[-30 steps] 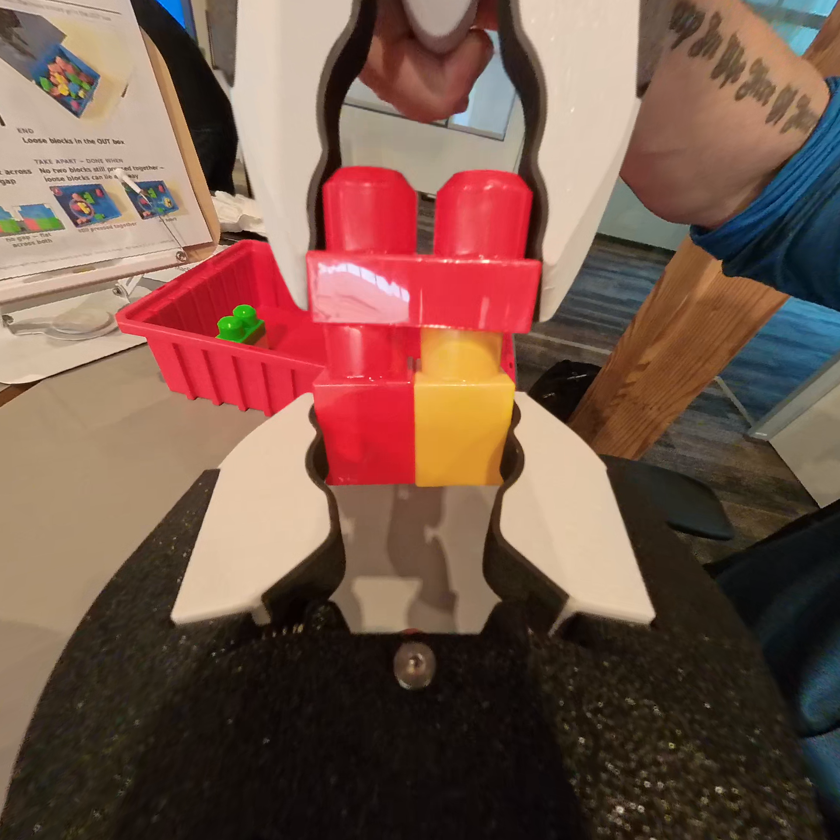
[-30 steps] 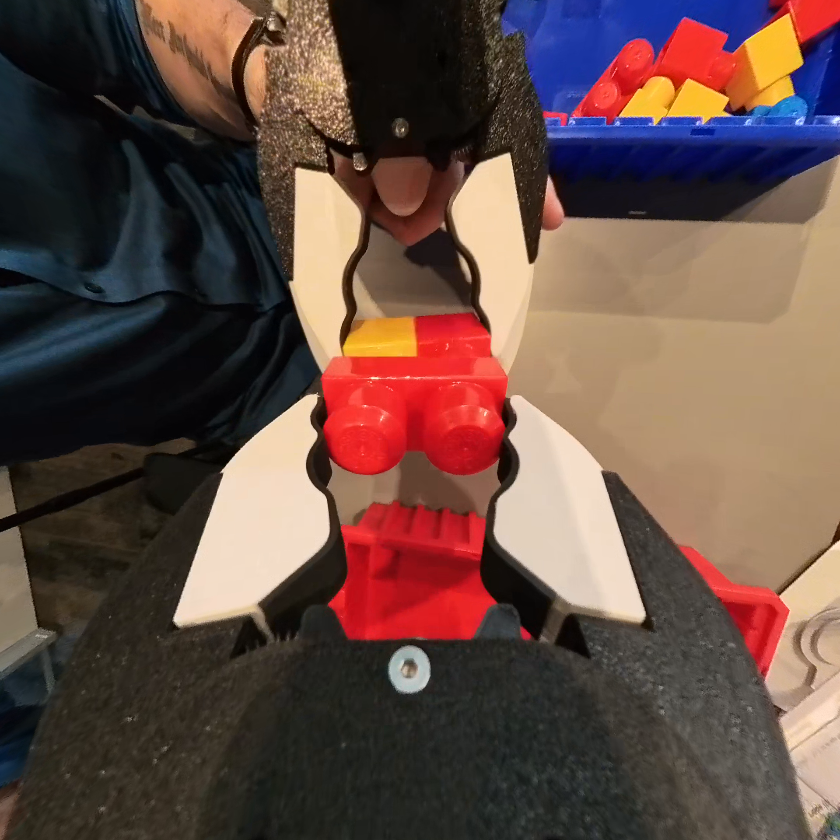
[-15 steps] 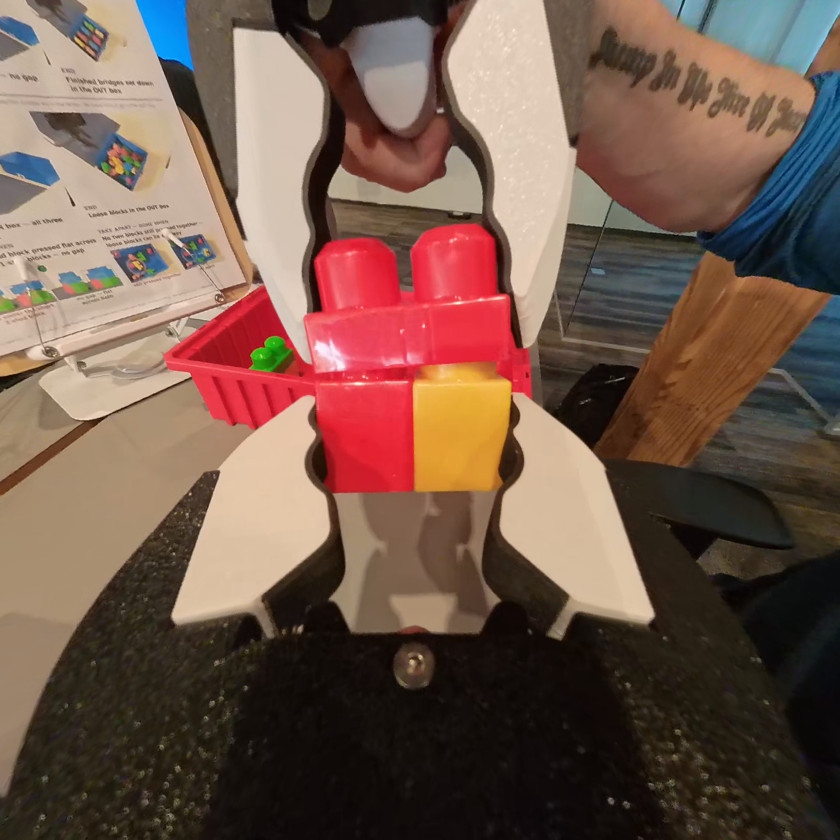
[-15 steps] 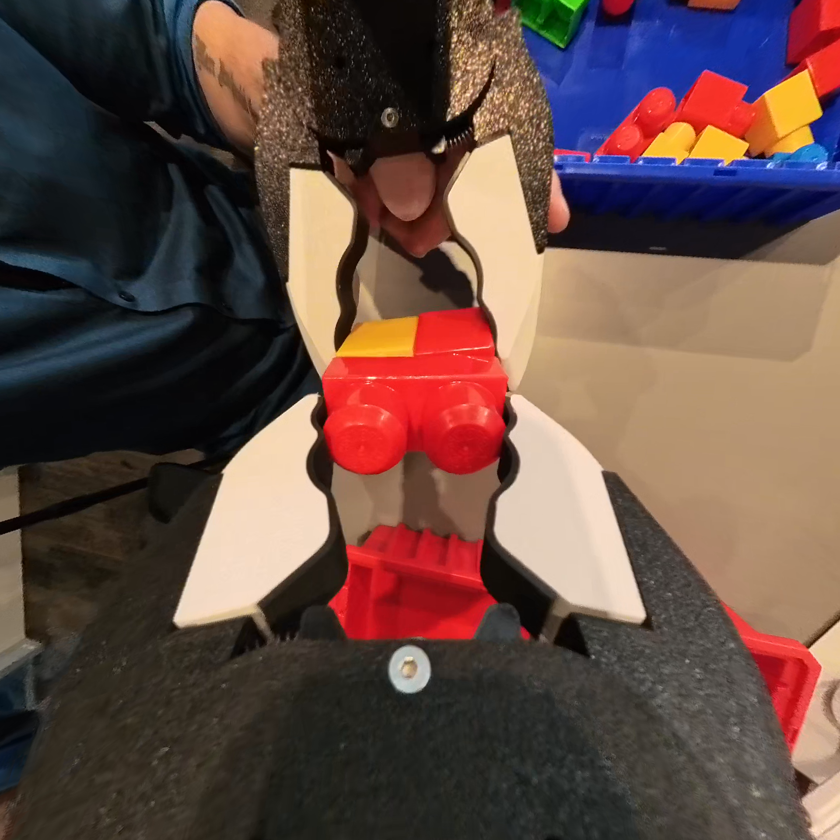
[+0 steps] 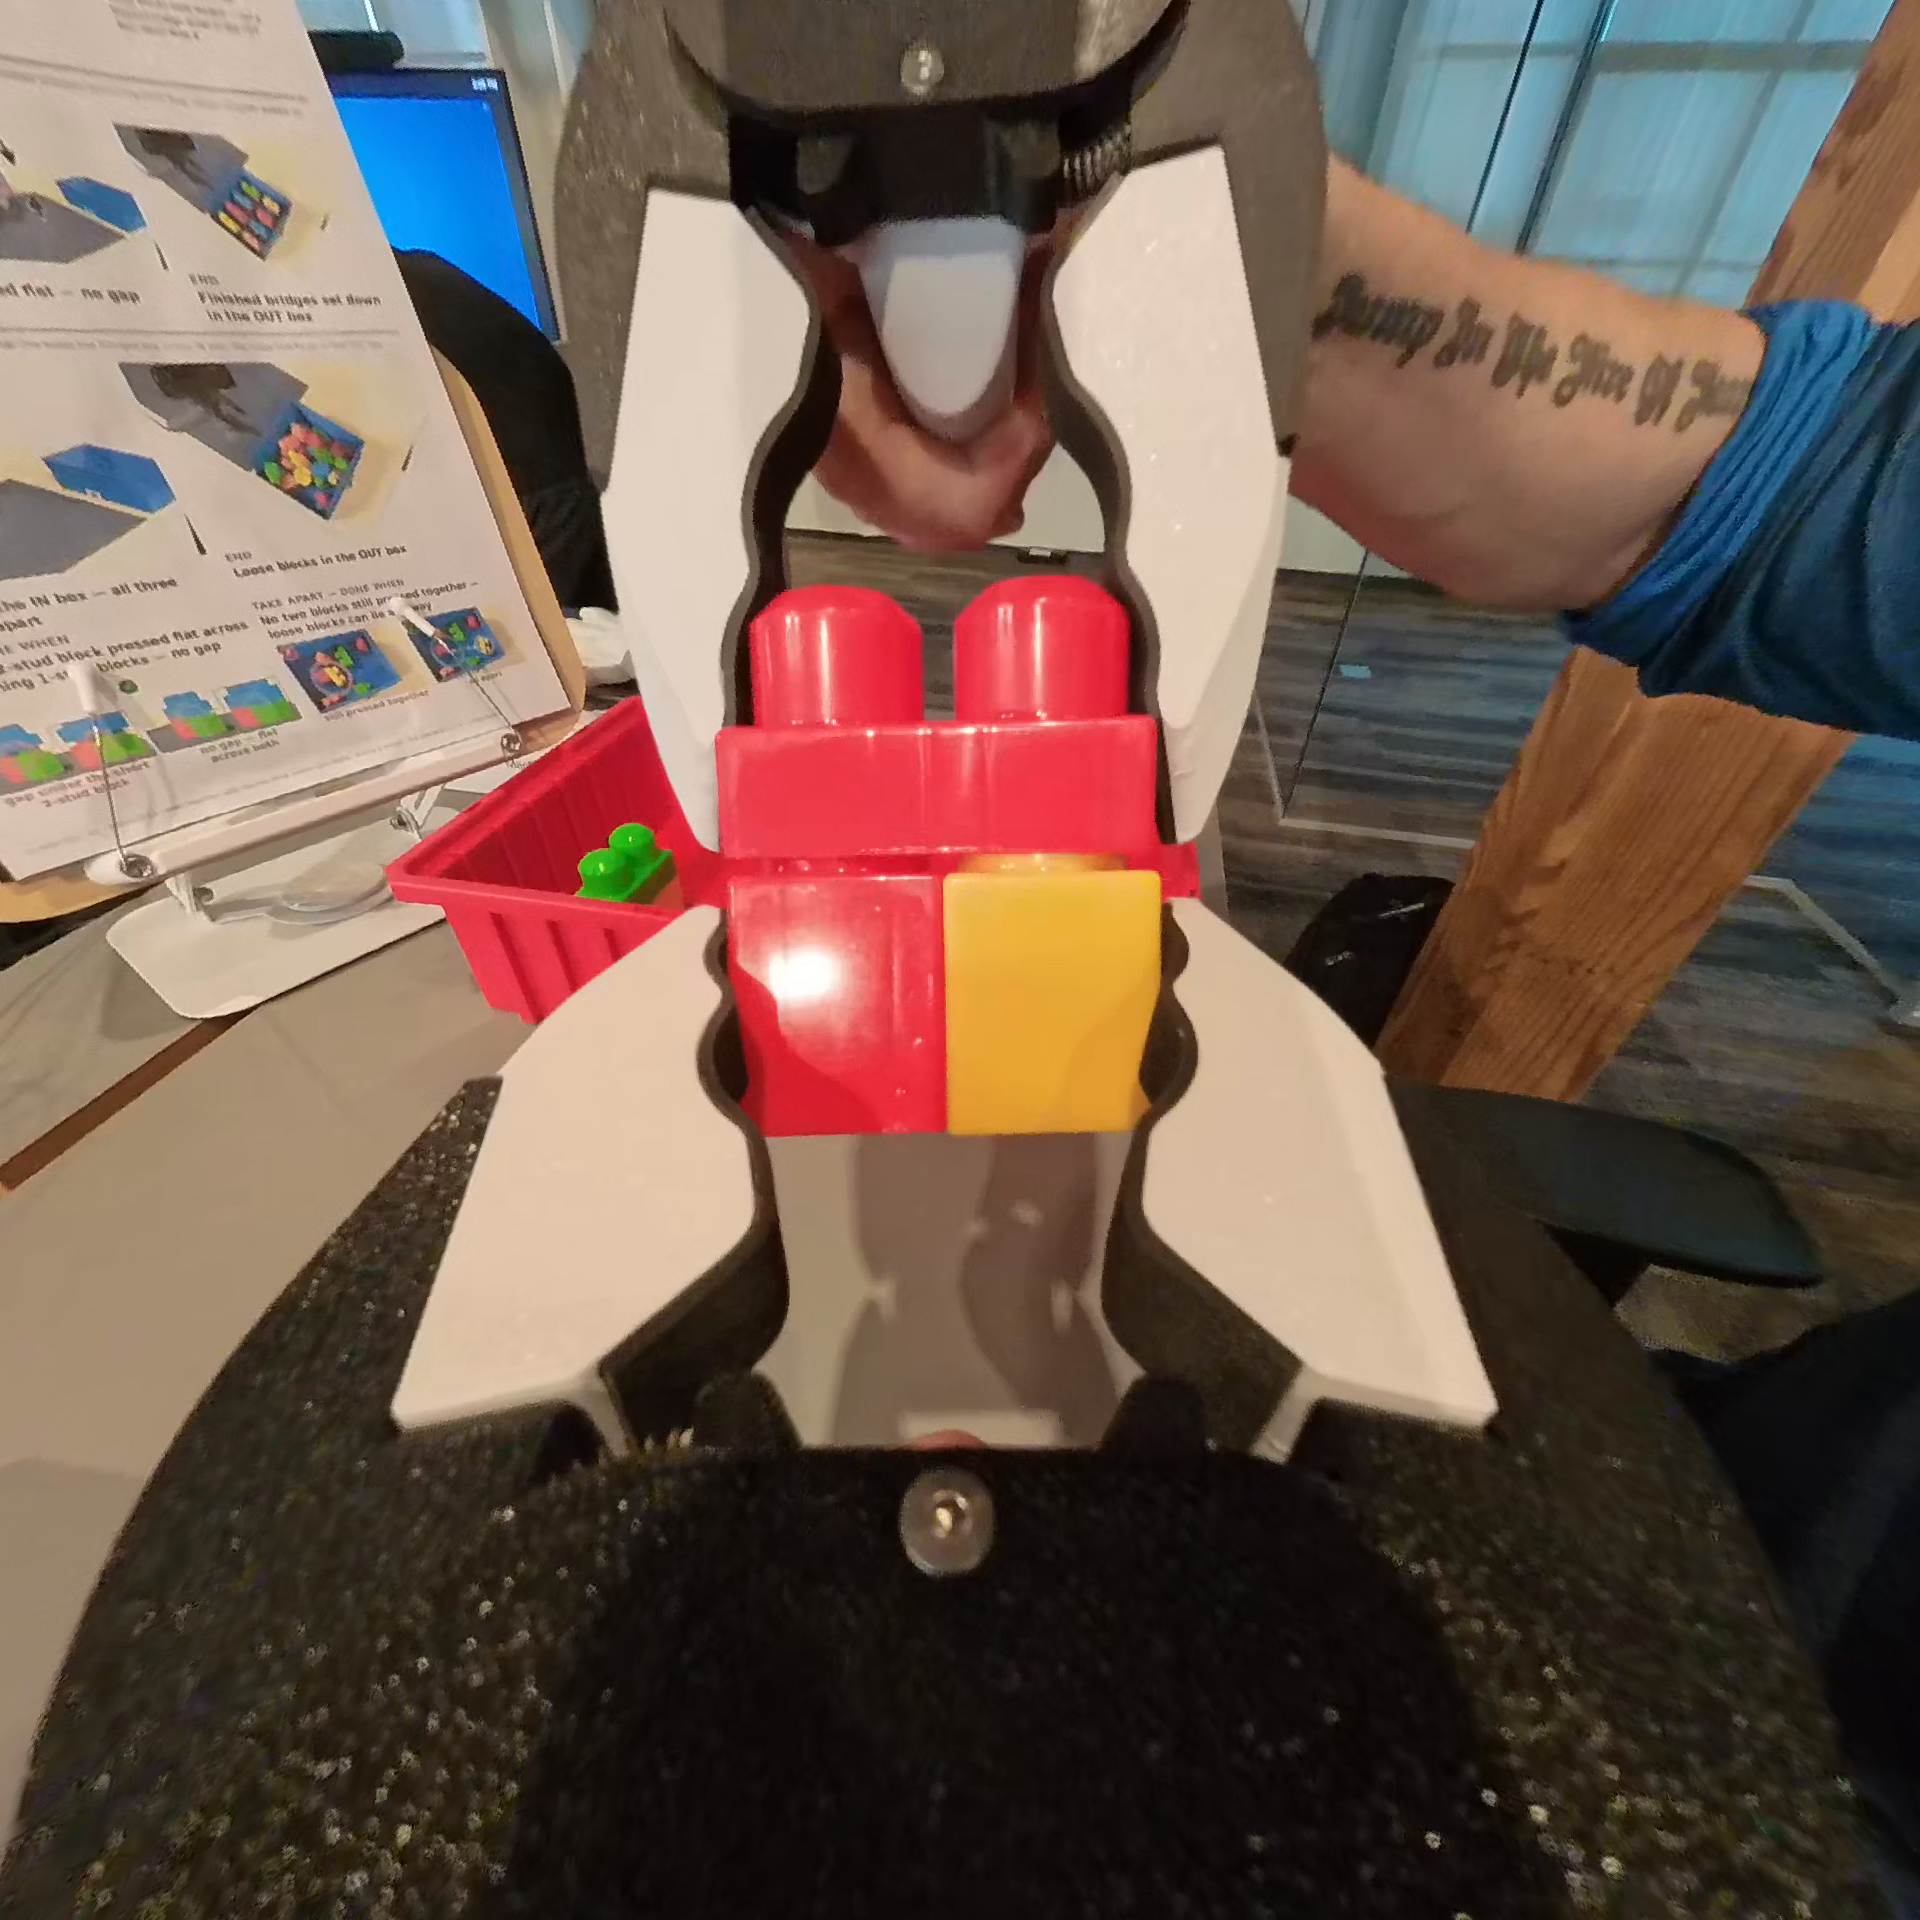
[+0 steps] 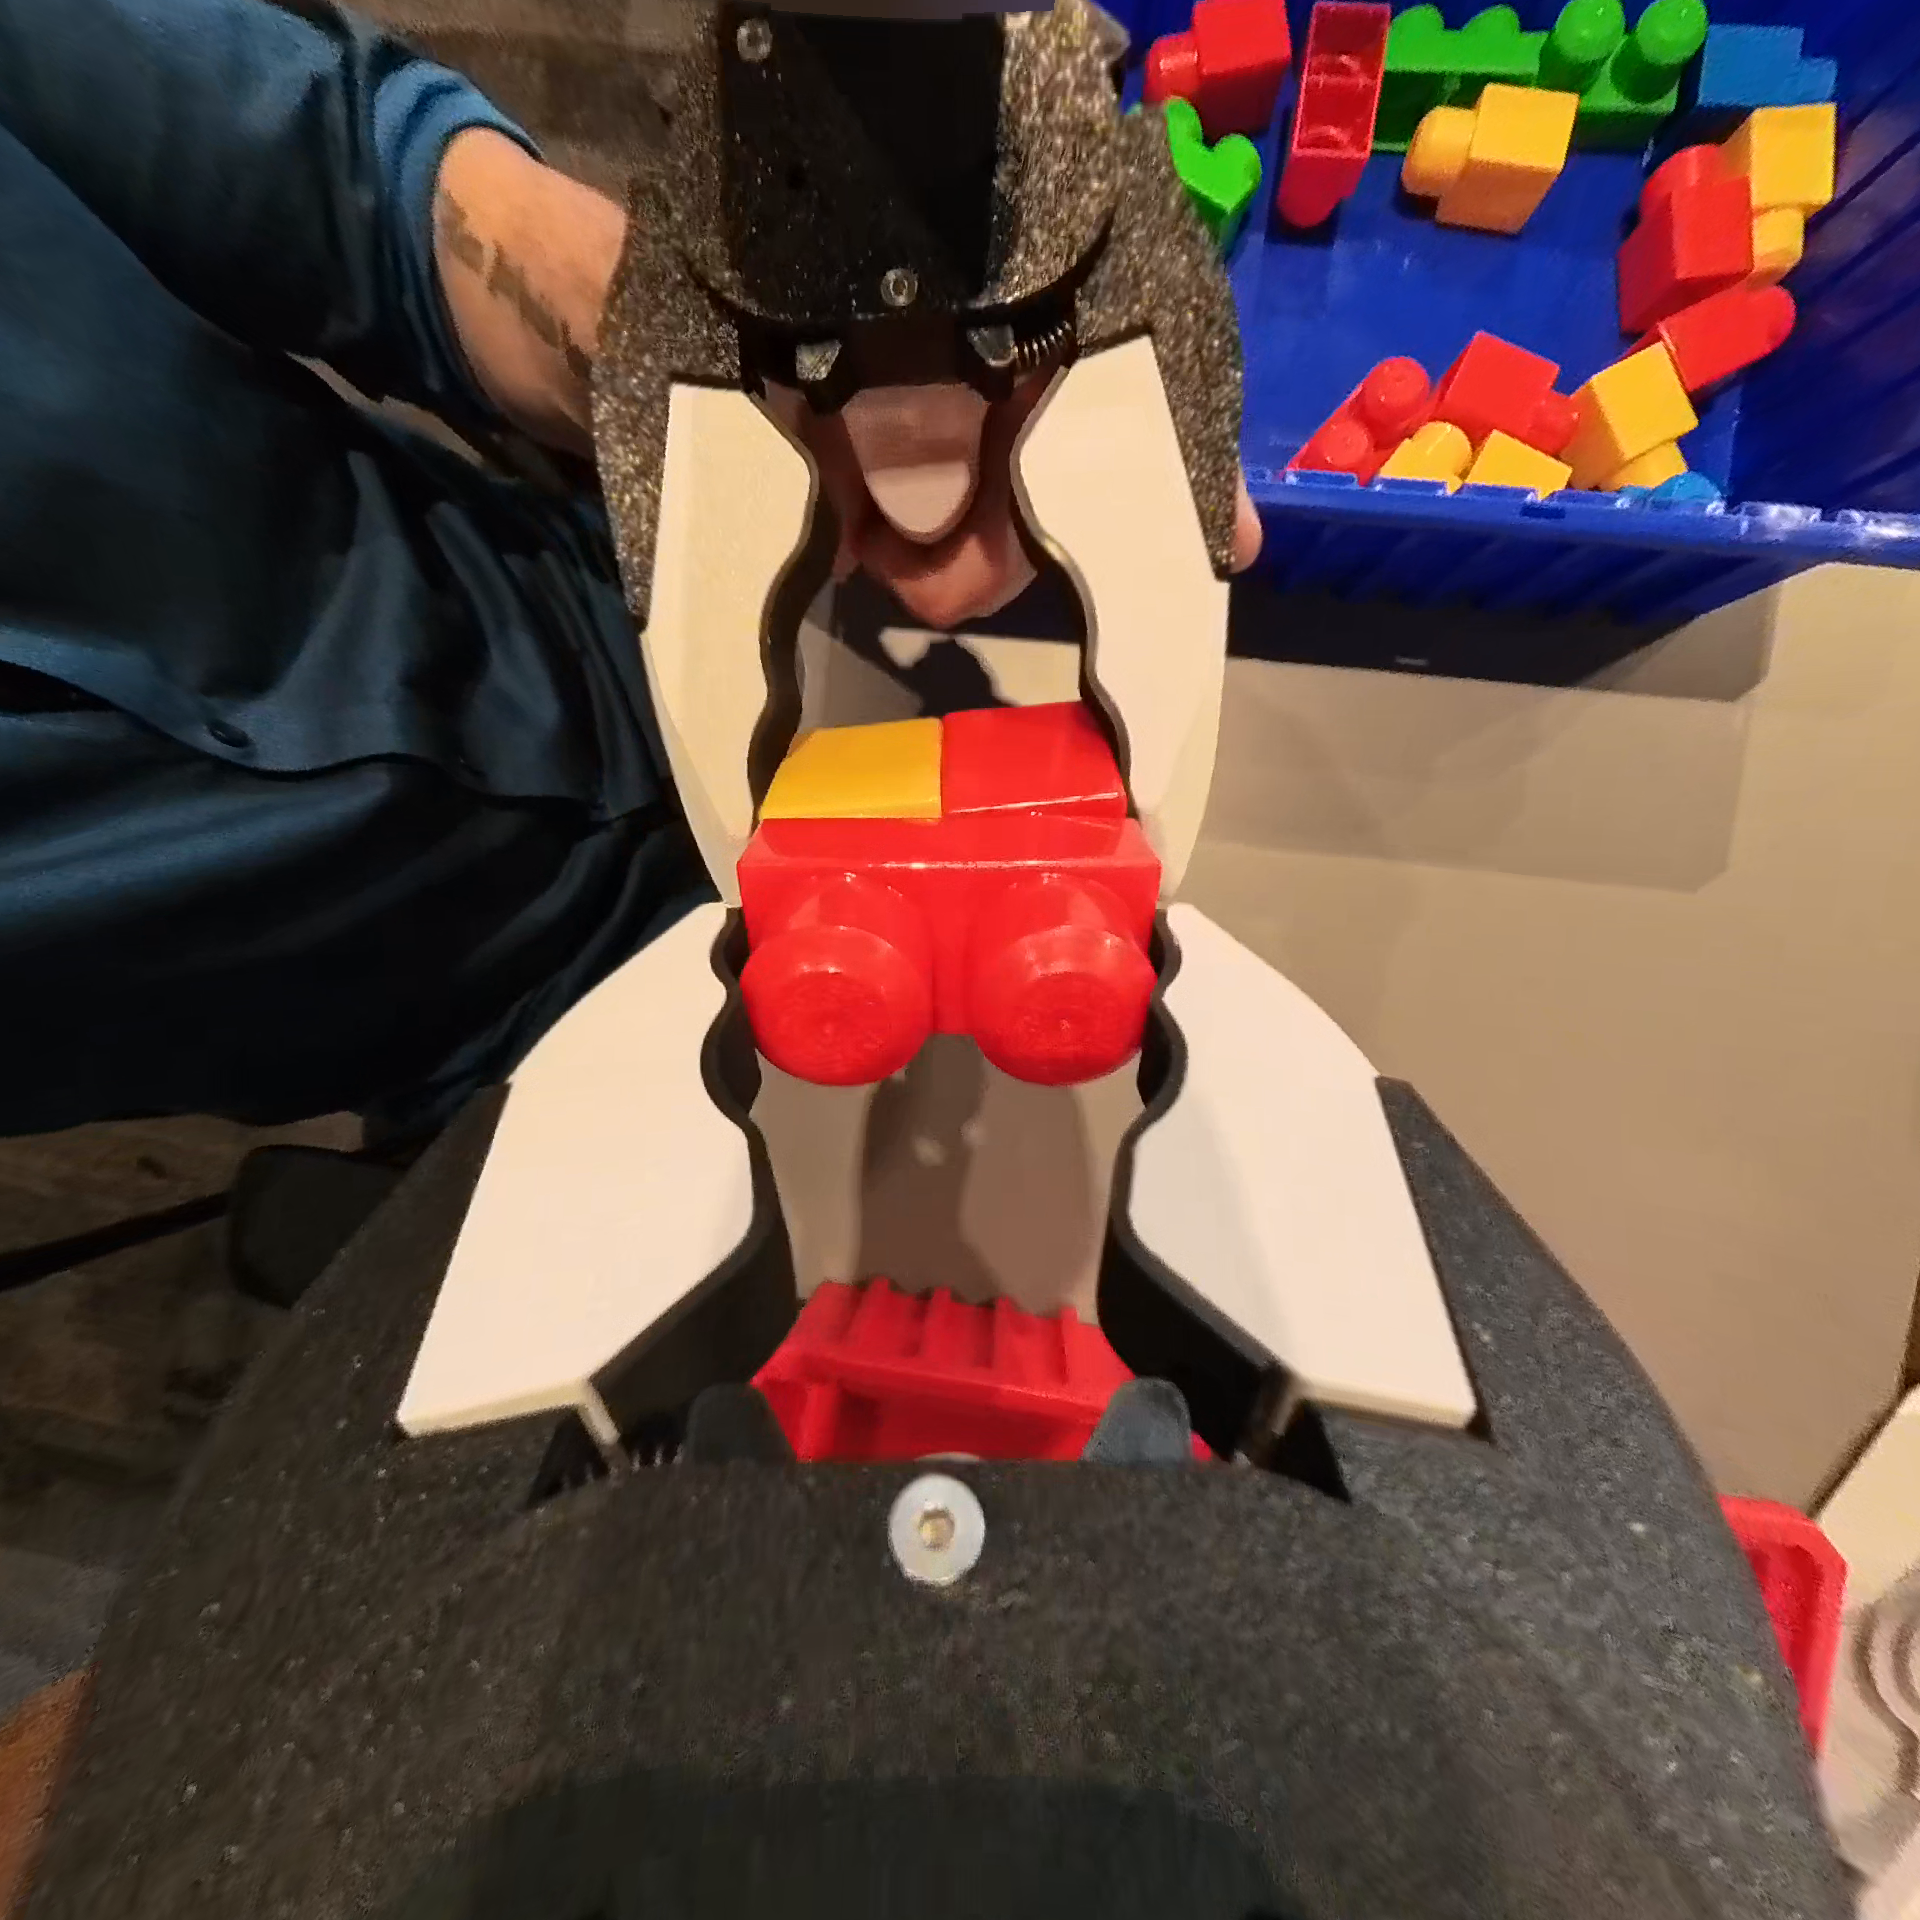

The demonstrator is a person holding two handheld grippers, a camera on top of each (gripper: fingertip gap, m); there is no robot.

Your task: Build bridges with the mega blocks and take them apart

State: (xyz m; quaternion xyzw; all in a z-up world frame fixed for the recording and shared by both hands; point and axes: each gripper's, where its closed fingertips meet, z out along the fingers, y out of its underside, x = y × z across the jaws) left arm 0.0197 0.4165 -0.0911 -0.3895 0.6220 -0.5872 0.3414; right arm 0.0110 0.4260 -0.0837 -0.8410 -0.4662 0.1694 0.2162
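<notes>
Over the table, my left gripper [image 5: 940, 997] is shut on a red one-stud block [image 5: 831, 1008] and a yellow one-stud block [image 5: 1049, 1008] held side by side. My right gripper [image 5: 935, 800] comes in from above, shut on a red two-stud block [image 5: 935, 790] that sits across both. A thin slit with a bit of yellow stud shows between them. In the right wrist view, my right gripper [image 6: 945, 935] holds the two-stud block [image 6: 945, 883] studs toward the camera. Beyond it, the left gripper [image 6: 940, 790] holds the yellow block [image 6: 862, 774] and the red block [image 6: 1029, 764].
A red bin [image 5: 540, 883] behind the blocks holds a green block [image 5: 623, 862]; it also shows under my right gripper [image 6: 935, 1371]. A blue bin [image 6: 1558, 520] with several loose blocks stands at the far right. An instruction sheet on a stand [image 5: 260, 468] is at the left. Less than 4 cm separates the two grippers' tips.
The red two-stud block has come down onto the red and yellow blocks; the wide gap with bare studs has closed to a thin slit. Both grippers have tilted together.
</notes>
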